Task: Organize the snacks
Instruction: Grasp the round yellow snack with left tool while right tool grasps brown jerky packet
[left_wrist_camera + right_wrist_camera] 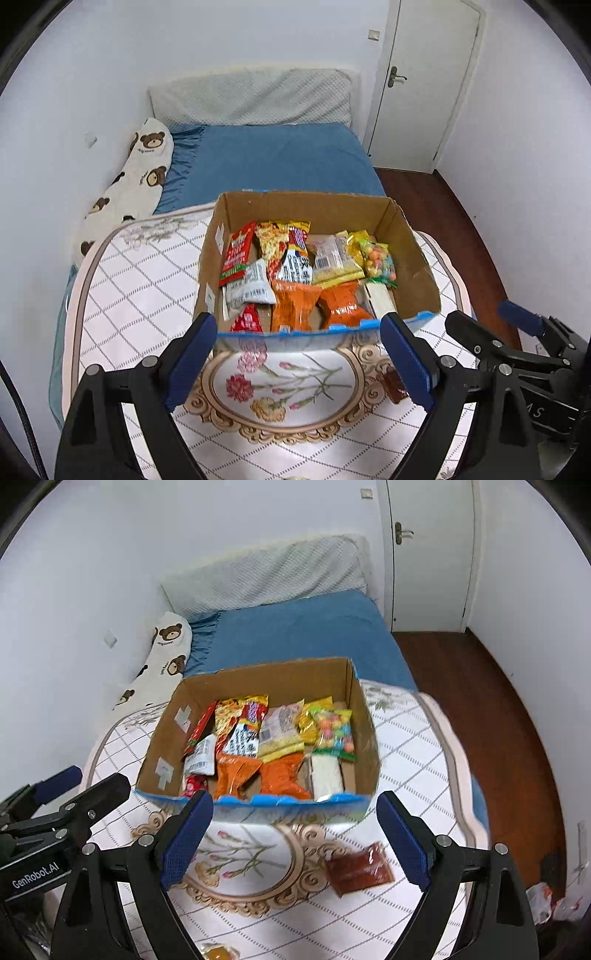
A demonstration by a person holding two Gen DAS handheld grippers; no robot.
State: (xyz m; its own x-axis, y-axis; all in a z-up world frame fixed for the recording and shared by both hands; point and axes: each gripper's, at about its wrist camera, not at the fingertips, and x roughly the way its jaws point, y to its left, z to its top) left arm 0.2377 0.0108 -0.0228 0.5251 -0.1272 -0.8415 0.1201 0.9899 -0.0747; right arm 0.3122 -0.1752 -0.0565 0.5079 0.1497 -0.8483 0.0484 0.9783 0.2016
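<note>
An open cardboard box [413,251] [354,716] stands on a white patterned cushion [140,280] [413,753]. Several snack packets lie in it: orange packs [295,302] [280,775], a red pack [236,254], a yellow pack [280,738] and a bag of coloured candy [378,264] [334,734]. A dark red packet [358,867] [393,384] lies loose on the cushion in front of the box. My left gripper [299,358] is open and empty, just short of the box's near wall. My right gripper [295,834] is open and empty, the loose packet between its fingers' span.
A bed with a blue sheet [280,158] lies behind the box, with a bear-print pillow [140,173] at its left. A white door [424,81] and dark wood floor [498,716] are at the right. An orange-yellow packet [218,952] shows at the bottom edge.
</note>
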